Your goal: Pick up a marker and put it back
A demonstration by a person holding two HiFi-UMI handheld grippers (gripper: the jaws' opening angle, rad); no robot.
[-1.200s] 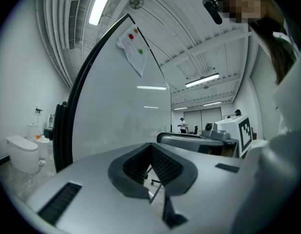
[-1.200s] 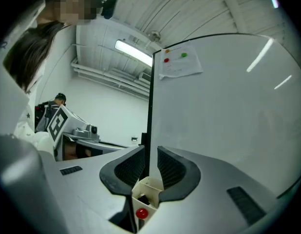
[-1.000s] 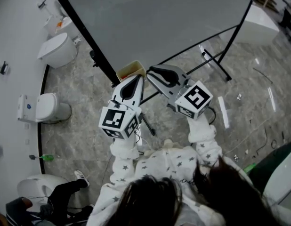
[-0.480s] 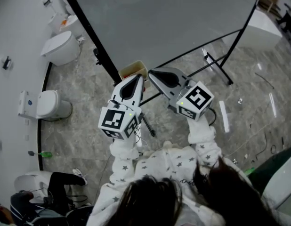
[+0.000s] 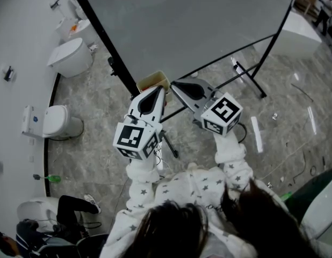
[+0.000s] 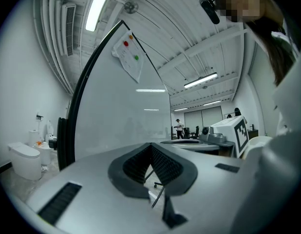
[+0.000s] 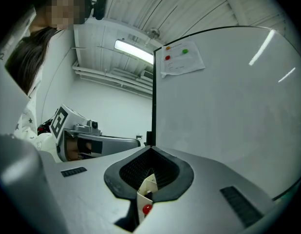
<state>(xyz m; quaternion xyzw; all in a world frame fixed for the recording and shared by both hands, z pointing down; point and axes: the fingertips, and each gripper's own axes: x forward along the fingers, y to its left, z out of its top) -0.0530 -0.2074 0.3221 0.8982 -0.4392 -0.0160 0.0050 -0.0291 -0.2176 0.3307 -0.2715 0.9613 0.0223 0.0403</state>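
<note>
Currently both claws point level at the whiteboard (image 5: 198, 20) edge — L claw (image 6: 151, 146) pressed together w/ nothing in it, R claw (image 7: 150, 149) likewise pressed together, empty. I see the marker (image 7: 147, 209), red end up, in the cardboard box (image 5: 152, 81) by the board frame — just below R claw tips.

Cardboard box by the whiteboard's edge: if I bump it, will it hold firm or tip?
The cardboard box looks thin-walled and open-topped, so a squeeze would probably dent it. It looks small, with only a red-capped marker showing inside, so likely light and easily shoved. What fixes it there is hidden, so it may tip.
</note>
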